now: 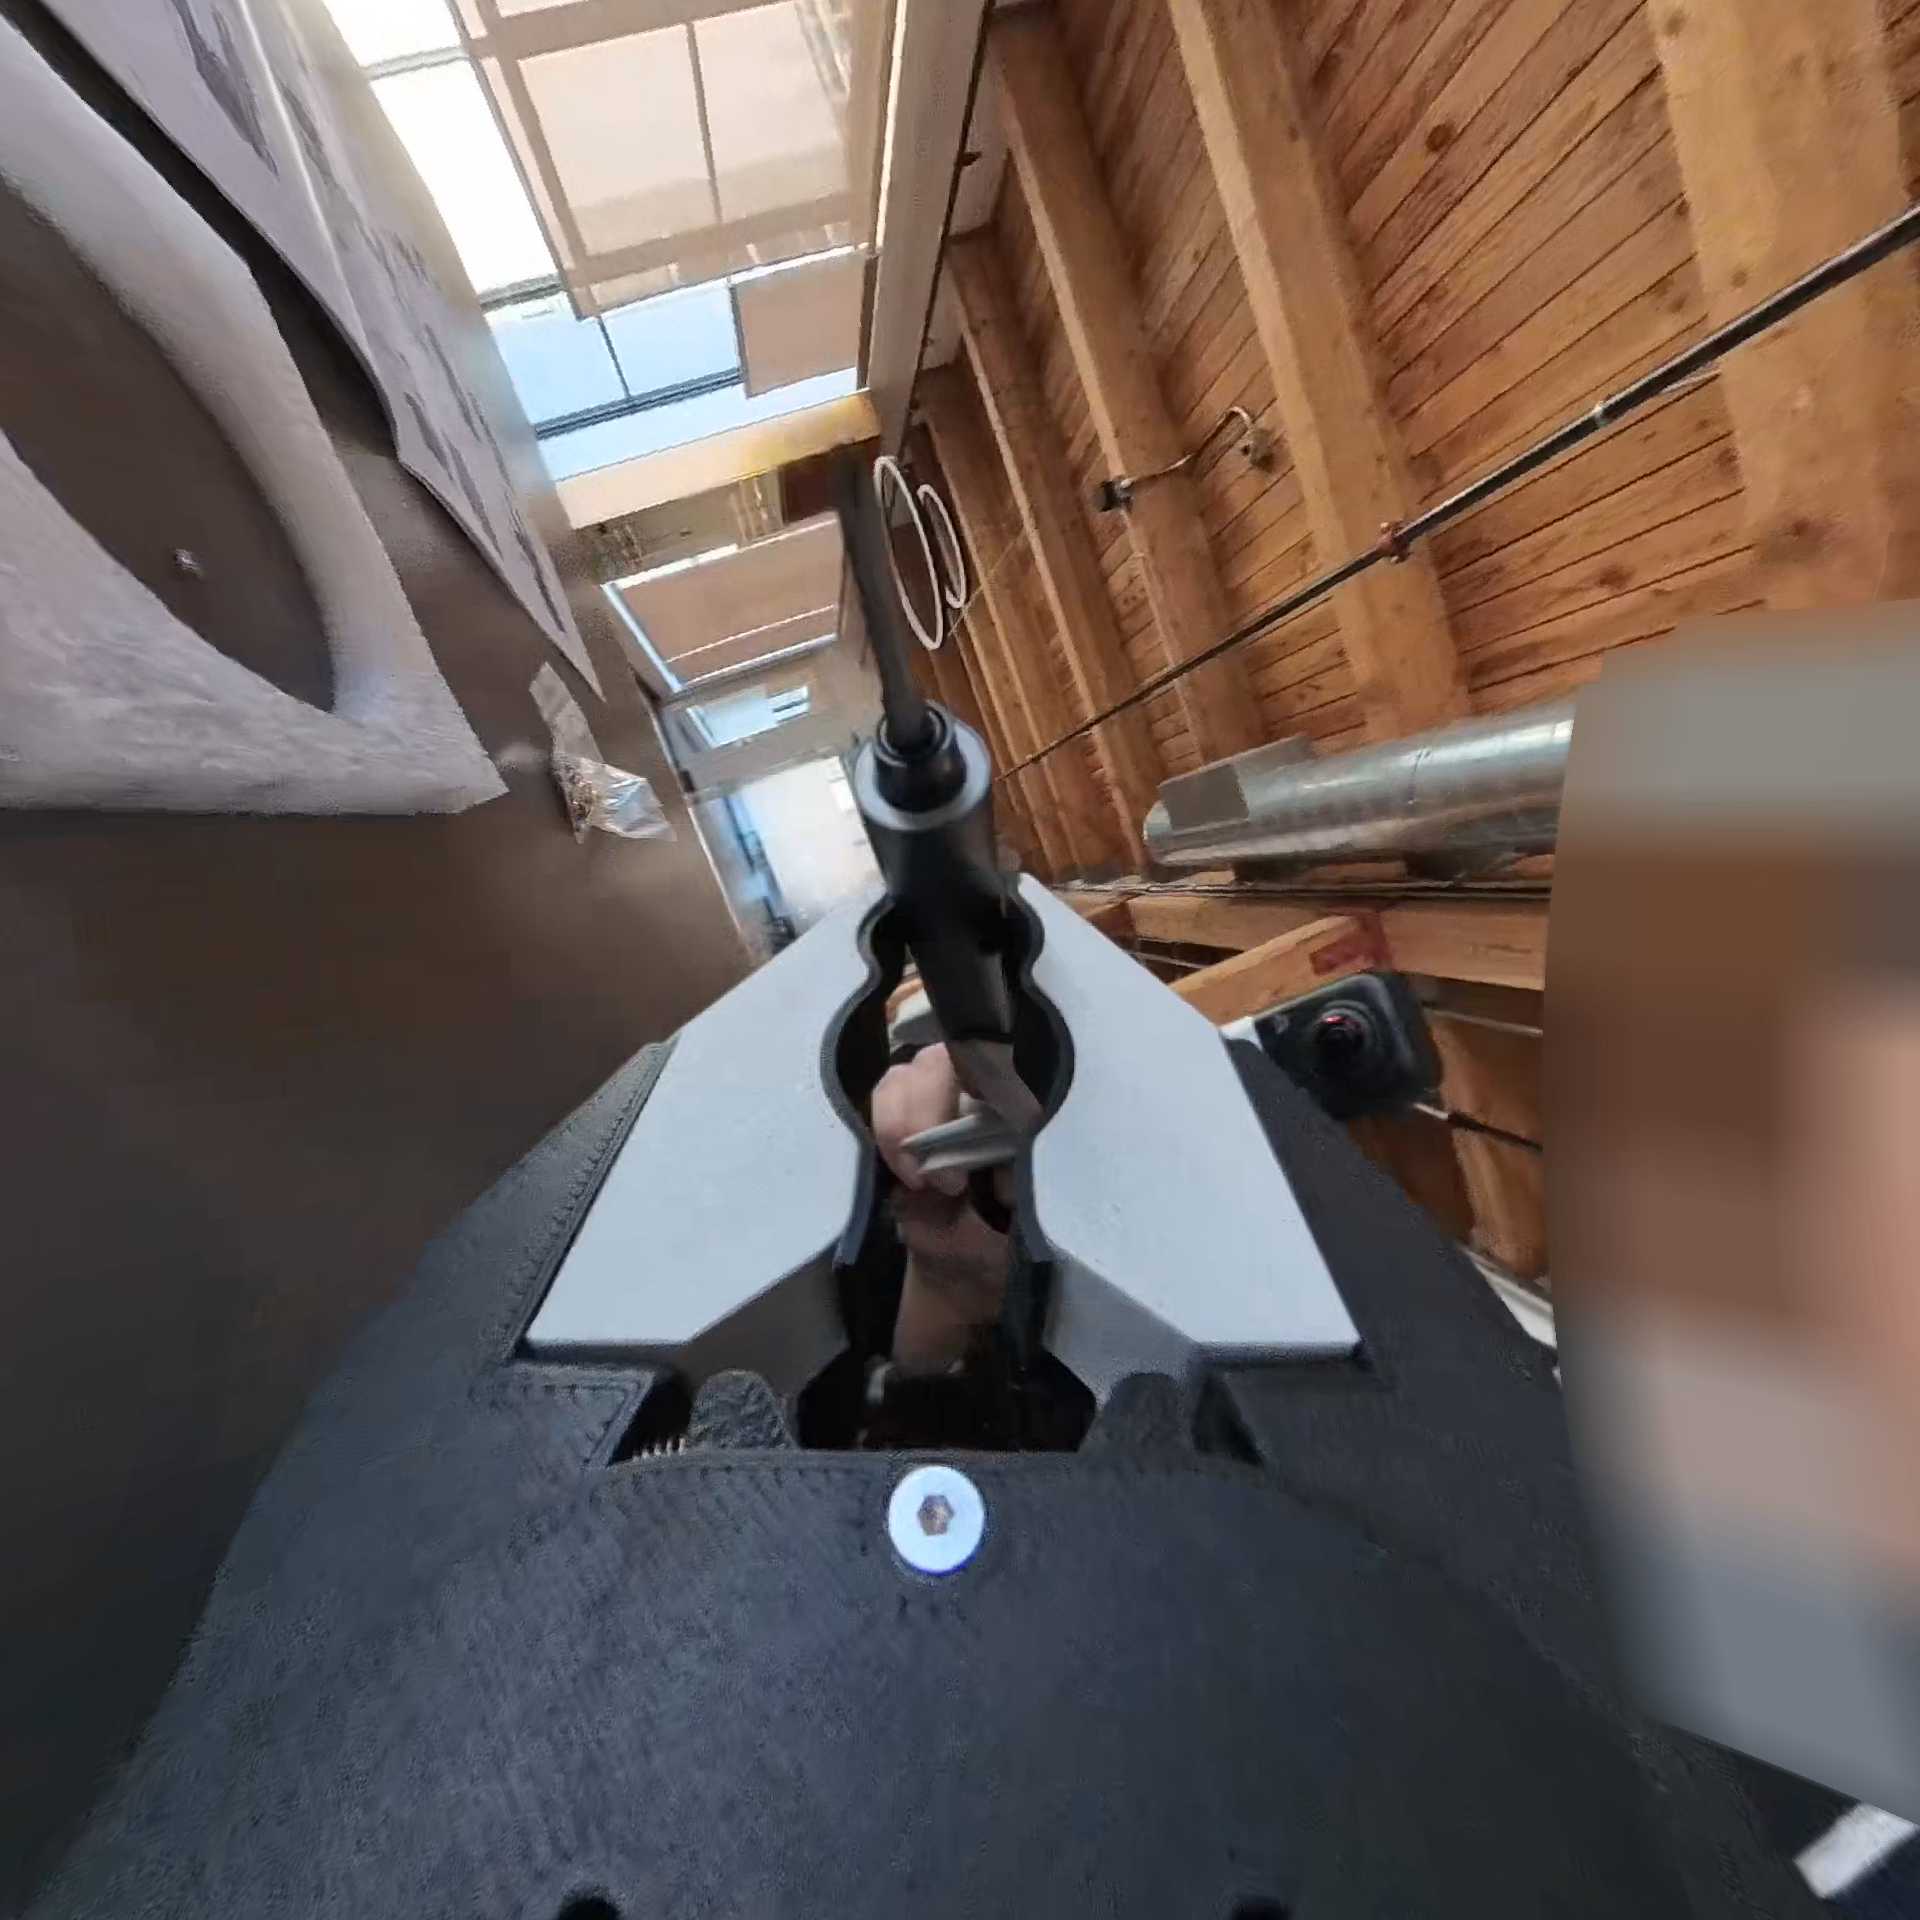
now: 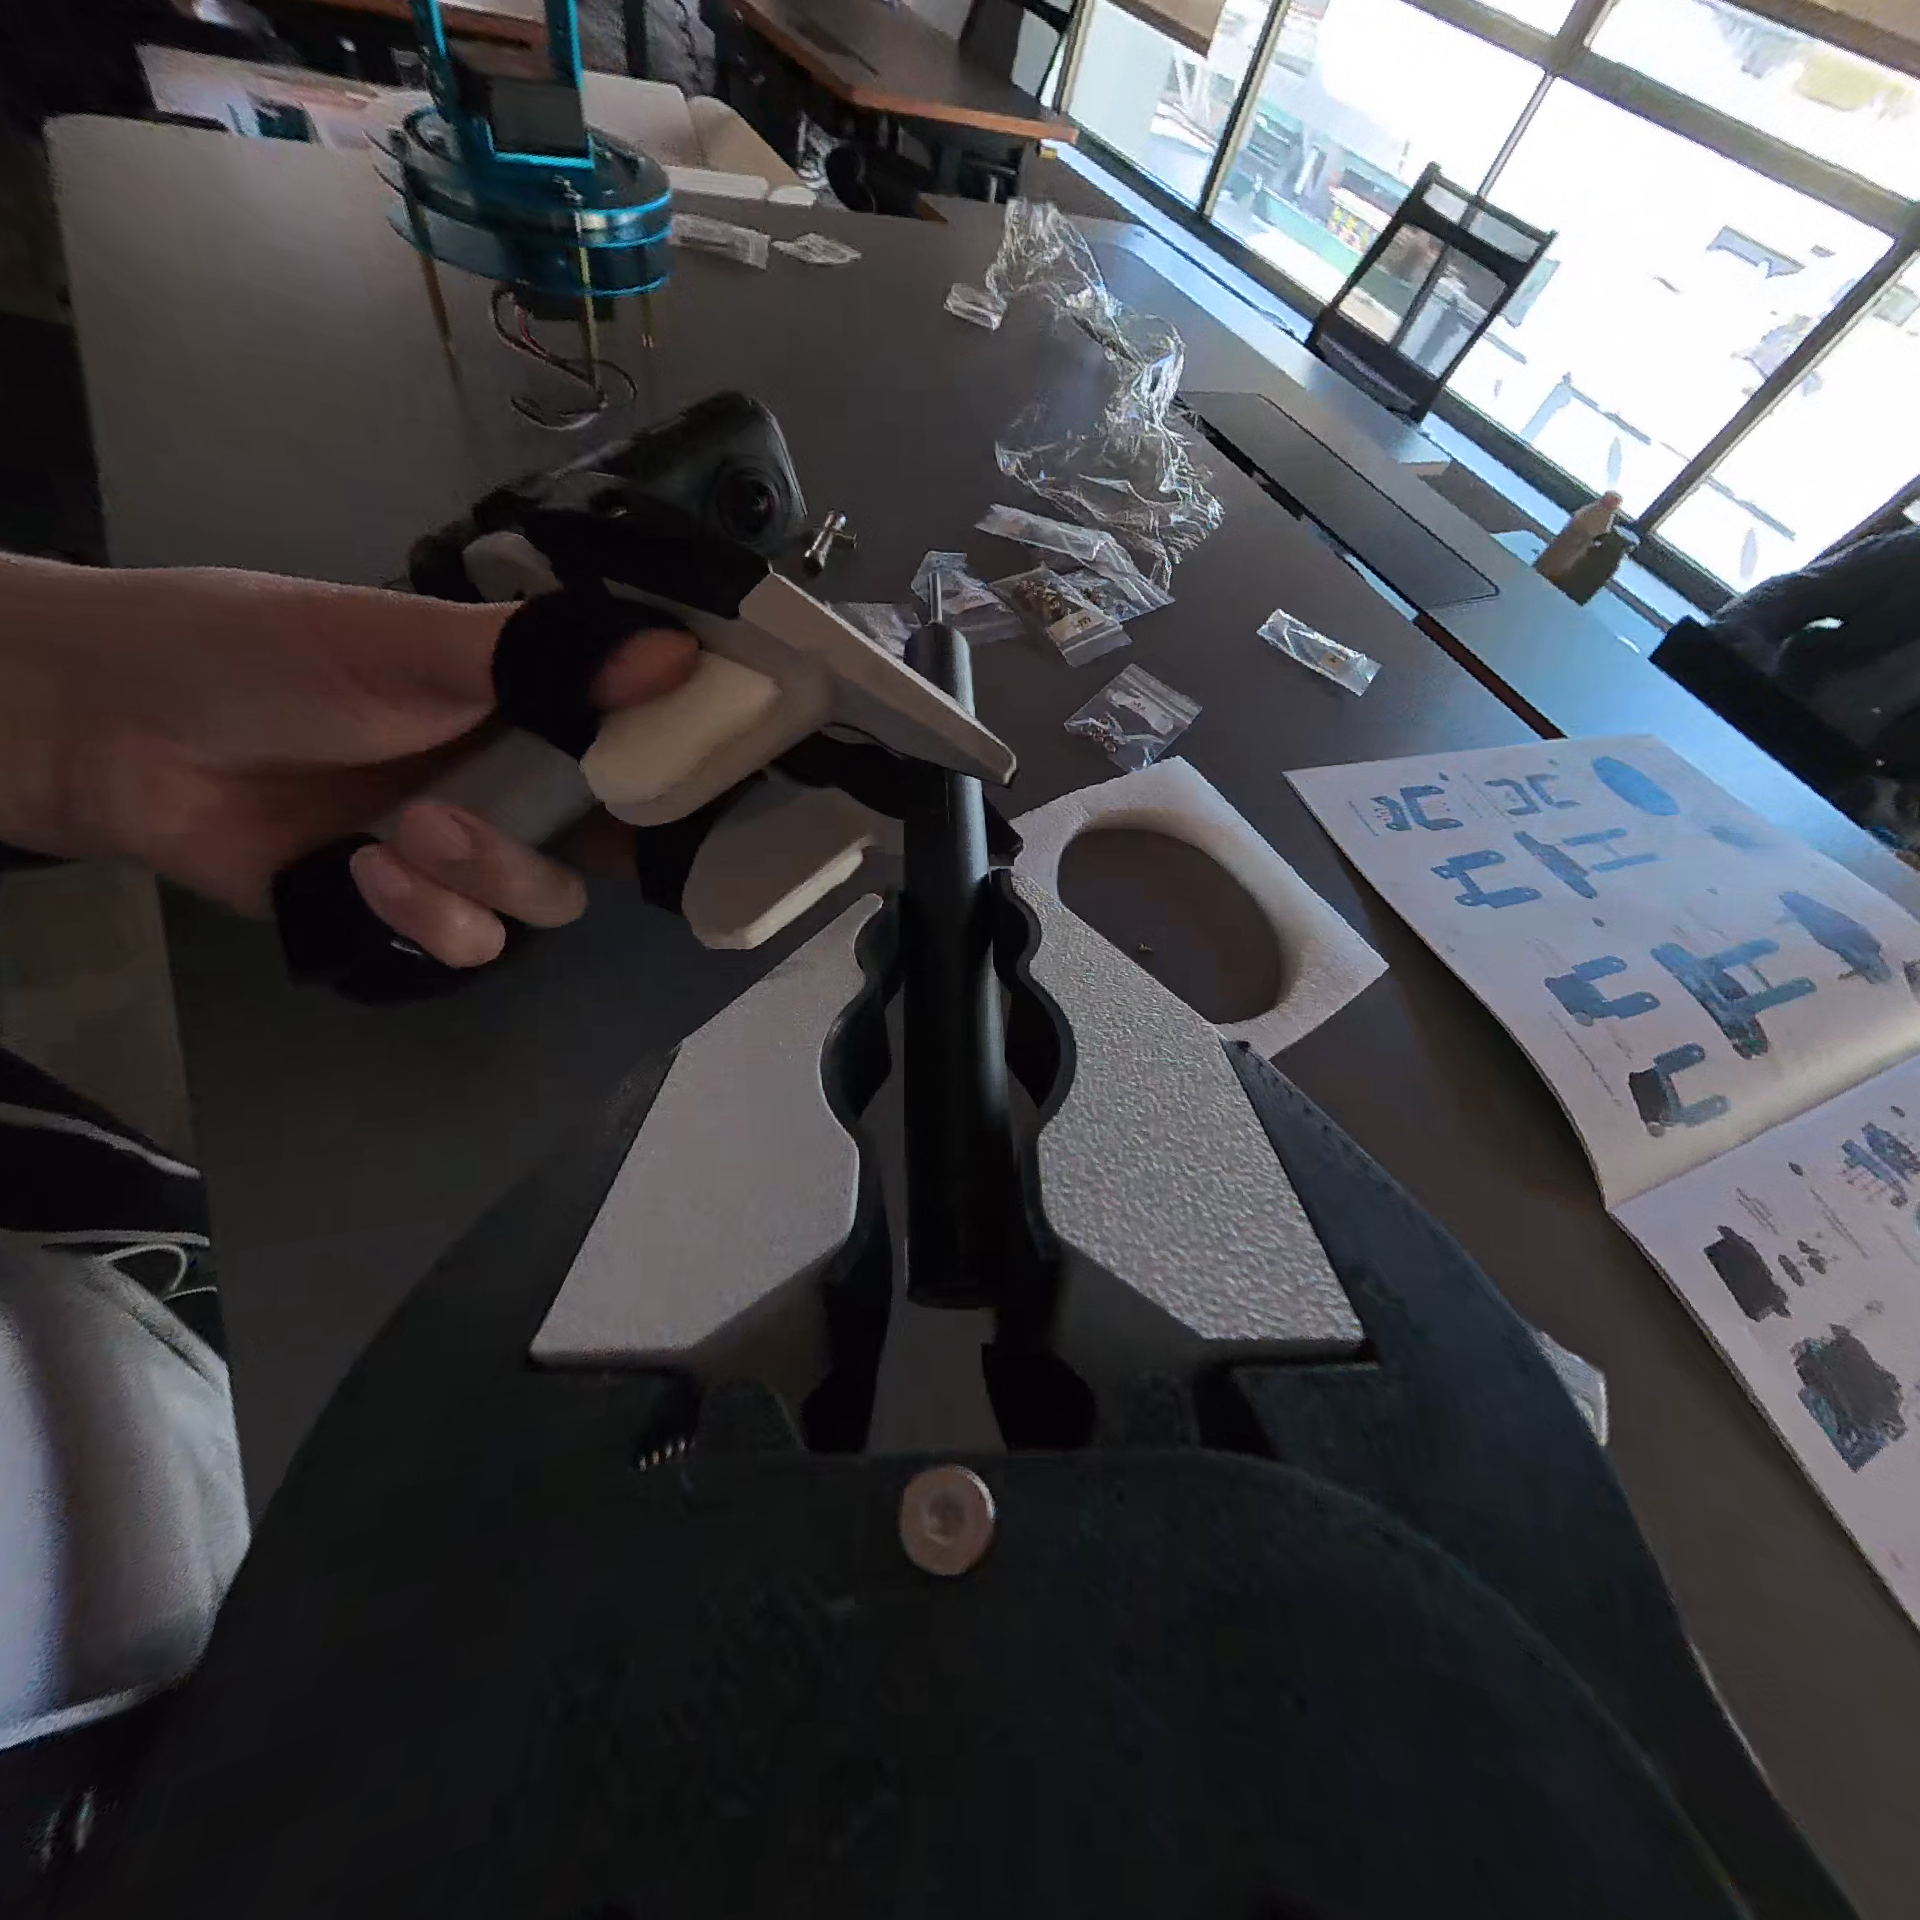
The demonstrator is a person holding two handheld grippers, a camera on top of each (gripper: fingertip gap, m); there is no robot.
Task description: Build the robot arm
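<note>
Black screwdriver (image 2: 951,956) sits pinched in the right gripper (image 2: 948,925) while the left gripper (image 1: 940,935) clamps it too, tilted ceilingward.

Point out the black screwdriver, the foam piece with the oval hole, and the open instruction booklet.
black screwdriver (image 2: 951,1039), right wrist view, middle of its handle between the jaws.
foam piece (image 2: 1127,805), right wrist view, white rim above the oval hole.
instruction booklet (image 2: 1621,935), right wrist view, upper open page.
</note>
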